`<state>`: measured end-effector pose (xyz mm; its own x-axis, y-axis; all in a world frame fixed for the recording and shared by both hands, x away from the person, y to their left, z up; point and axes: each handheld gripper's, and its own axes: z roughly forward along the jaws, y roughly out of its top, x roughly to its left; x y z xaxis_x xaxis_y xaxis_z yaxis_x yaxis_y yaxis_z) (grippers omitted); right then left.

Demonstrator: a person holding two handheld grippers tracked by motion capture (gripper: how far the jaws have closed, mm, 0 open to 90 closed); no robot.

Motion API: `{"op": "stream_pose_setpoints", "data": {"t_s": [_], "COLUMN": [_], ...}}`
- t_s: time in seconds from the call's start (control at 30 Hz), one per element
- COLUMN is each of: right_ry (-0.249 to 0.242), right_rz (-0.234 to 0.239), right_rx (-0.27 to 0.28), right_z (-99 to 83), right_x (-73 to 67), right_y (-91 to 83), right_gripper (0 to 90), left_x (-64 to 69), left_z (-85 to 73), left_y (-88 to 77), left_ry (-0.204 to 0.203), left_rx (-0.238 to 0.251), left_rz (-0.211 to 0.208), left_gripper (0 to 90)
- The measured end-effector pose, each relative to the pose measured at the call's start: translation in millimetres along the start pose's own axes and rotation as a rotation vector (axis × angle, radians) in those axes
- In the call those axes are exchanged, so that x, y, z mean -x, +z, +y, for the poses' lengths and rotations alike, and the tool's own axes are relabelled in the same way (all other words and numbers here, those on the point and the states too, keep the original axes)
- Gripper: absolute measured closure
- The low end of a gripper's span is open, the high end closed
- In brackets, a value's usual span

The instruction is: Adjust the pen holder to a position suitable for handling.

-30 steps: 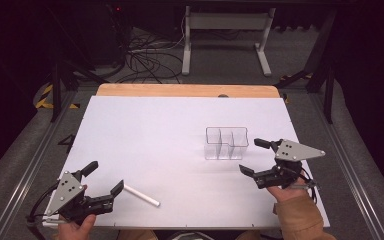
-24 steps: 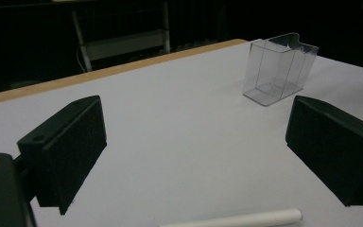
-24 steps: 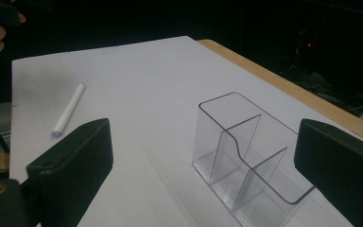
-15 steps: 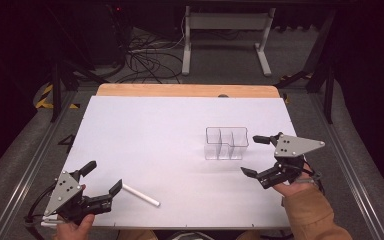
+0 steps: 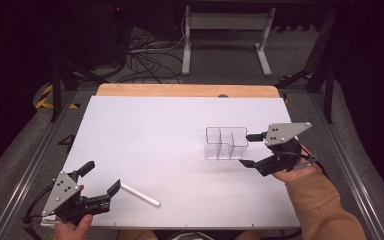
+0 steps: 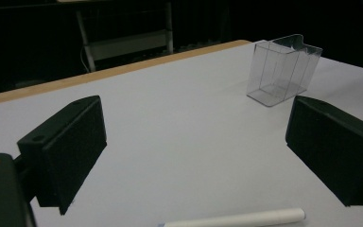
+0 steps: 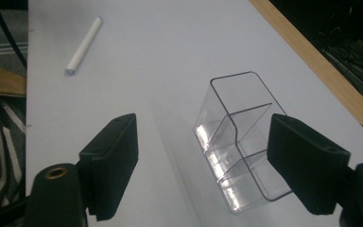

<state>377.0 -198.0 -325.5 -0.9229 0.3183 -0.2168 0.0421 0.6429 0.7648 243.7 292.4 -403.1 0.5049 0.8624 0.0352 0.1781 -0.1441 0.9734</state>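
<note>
One clear plastic three-compartment organiser (image 5: 226,143) and one white cylindrical chalk stick (image 5: 139,194) sit on one white counter (image 5: 150,130); two black grippers.

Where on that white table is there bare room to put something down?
Most of the white table is bare: the whole stretch between the wooden far edge and the white stick. It is tighter at the right, where the right gripper stands open beside the clear box, and near the left gripper.

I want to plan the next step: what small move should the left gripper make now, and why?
Probably ease the left gripper forward and down over the white stick: its jaws stand open, and the stick lies loose on the table just ahead.
</note>
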Motion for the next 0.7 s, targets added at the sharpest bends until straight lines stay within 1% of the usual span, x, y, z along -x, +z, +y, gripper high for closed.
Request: {"op": "stream_pose_setpoints", "data": {"t_s": [0.1,0.2,0.27,0.3,0.37,0.4,0.5,0.67,0.7], "right_ry": [-0.014,-0.043,-0.047,-0.062,-0.067,-0.073,-0.079,-0.091,-0.091], "right_rz": [0.014,0.01,0.013,0.02,0.022,0.033,0.042,0.05,0.05], "right_rx": [-0.042,-0.088,-0.094,-0.098,-0.103,-0.12,-0.161,-0.201,-0.201], "right_z": [5.1,9.7,10.9,13.3,14.1,14.6,14.3,15.1,15.1], "right_x": [4.7,12.1,14.6,18.1,19.4,22.9,27.2,34.6,34.6], "right_y": [8.7,15.6,17.1,19.4,20.9,26.0,35.8,47.3,47.3], "right_gripper": [28.3,28.6,28.6,29.1,30.6,31.7,33.1,35.2,35.2], "left_x": [-0.3,-0.4,-0.4,-0.5,-1.0,-1.0,-0.7,-1.2,-1.2], "left_z": [-0.1,0.1,0.0,-0.2,-0.5,-0.7,-0.4,-0.6,-0.6], "left_y": [0.1,-0.2,-0.3,0.1,0.5,1.0,1.0,1.0,1.0], "left_ry": [-0.002,0.003,0.0,-0.003,-0.005,-0.004,-0.002,-0.005,-0.005], "left_rx": [0.001,-0.002,-0.002,0.001,-0.003,-0.005,-0.005,-0.004,-0.004], "left_rz": [-0.001,0.003,0.003,0.003,0.003,0.0,0.001,0.006,0.006], "left_gripper": [6.7,6.8,6.8,6.8,6.8,6.8,6.8,6.8,6.8]}}
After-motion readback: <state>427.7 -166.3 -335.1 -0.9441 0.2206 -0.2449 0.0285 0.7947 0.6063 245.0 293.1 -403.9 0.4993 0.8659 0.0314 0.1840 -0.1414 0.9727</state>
